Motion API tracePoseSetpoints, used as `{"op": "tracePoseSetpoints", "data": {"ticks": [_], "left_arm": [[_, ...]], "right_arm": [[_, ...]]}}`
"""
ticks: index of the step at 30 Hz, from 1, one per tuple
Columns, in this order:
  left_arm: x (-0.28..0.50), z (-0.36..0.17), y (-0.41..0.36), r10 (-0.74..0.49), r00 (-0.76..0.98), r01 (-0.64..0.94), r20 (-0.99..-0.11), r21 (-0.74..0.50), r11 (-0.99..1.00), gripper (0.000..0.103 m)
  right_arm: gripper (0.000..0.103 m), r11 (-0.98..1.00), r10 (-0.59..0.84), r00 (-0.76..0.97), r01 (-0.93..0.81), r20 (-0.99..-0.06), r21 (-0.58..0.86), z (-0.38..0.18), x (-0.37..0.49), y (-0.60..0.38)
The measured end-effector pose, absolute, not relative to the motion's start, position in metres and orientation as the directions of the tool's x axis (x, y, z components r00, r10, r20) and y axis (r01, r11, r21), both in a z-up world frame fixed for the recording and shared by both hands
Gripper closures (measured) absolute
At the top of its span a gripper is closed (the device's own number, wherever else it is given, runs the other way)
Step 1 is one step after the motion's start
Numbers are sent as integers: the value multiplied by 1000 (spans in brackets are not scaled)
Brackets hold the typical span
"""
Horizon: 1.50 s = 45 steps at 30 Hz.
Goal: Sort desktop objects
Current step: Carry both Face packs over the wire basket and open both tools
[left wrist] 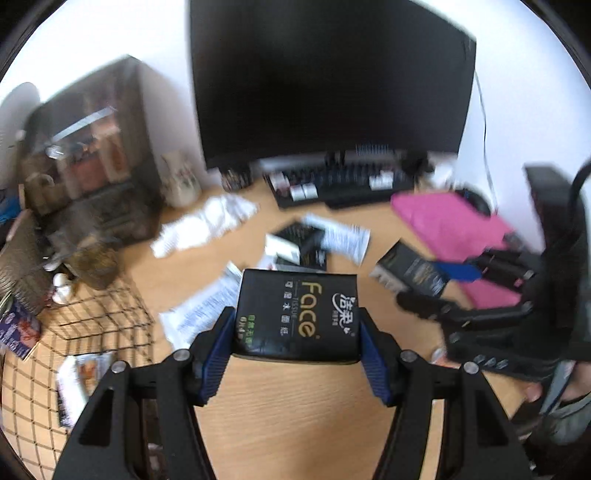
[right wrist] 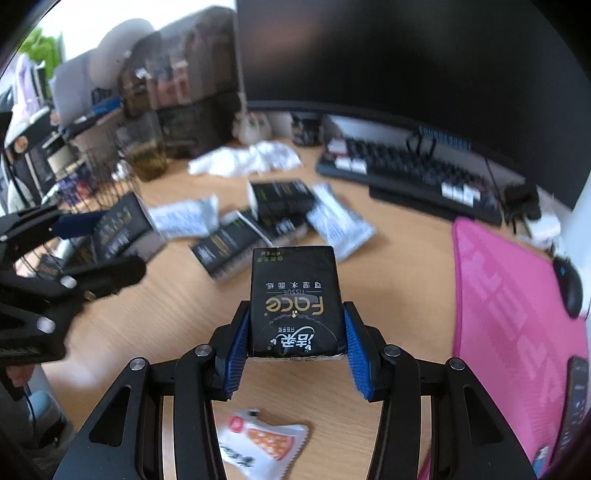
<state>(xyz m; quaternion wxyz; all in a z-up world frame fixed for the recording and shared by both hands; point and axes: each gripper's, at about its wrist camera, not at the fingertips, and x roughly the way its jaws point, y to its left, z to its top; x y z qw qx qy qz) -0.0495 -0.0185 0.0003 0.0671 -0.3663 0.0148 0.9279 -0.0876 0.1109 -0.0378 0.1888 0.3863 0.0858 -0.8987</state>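
Left claw [left wrist: 297, 325] squeezes a black tissue pack [left wrist: 297, 314], long side across | right claw [right wrist: 295, 332] squeezes another tissue pack [right wrist: 295, 299], long side pointing away toward desk's [right wrist: 147, 314] back edge.

White wall [left wrist: 129, 33] behind my wood desk [right wrist: 155, 314]; big dark monitor [left wrist: 332, 77] at back, brown shelf unit [left wrist: 92, 147] on left, bright daylight.

Both views are bright with soft daylight, the white wall behind the large black monitor [left wrist: 332, 81] nearly blown out. Fisheye bending curves the edges, with dark vignetted corners. Motion blur smears the black keyboard [right wrist: 406, 170] and scattered white paper packets [left wrist: 207, 225]; the near black tissue pack [left wrist: 297, 314] stays sharp. Shadows on the wooden surface [right wrist: 155, 317] are faint.
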Motion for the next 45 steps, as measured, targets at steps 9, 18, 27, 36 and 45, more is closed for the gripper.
{"op": "tracePoseSetpoints", "data": {"ticks": [9, 18, 27, 36, 45], "left_arm": [[-2, 43, -109, -48, -739, 124, -672, -65, -990, 34], [35, 30, -217, -279, -642, 439, -714, -44, -898, 34], [47, 24, -227, -251, -664, 412, -705, -64, -909, 26], [38, 24, -195, -220, -678, 364, -701, -60, -930, 17], [8, 33, -98, -59, -733, 131, -677, -56, -990, 17]], "right_arm": [[55, -805, -444, -622, 592, -645, -18, 18, -58, 12], [55, -638, -592, -483, 770, -646, 9, 22, -30, -111], [51, -607, -590, -463, 795, -662, -14, 6, -22, -150], [42, -653, -577, -507, 758, -640, -12, 11, -25, -118], [40, -785, -471, -612, 619, -635, -14, 13, -37, -15]]}}
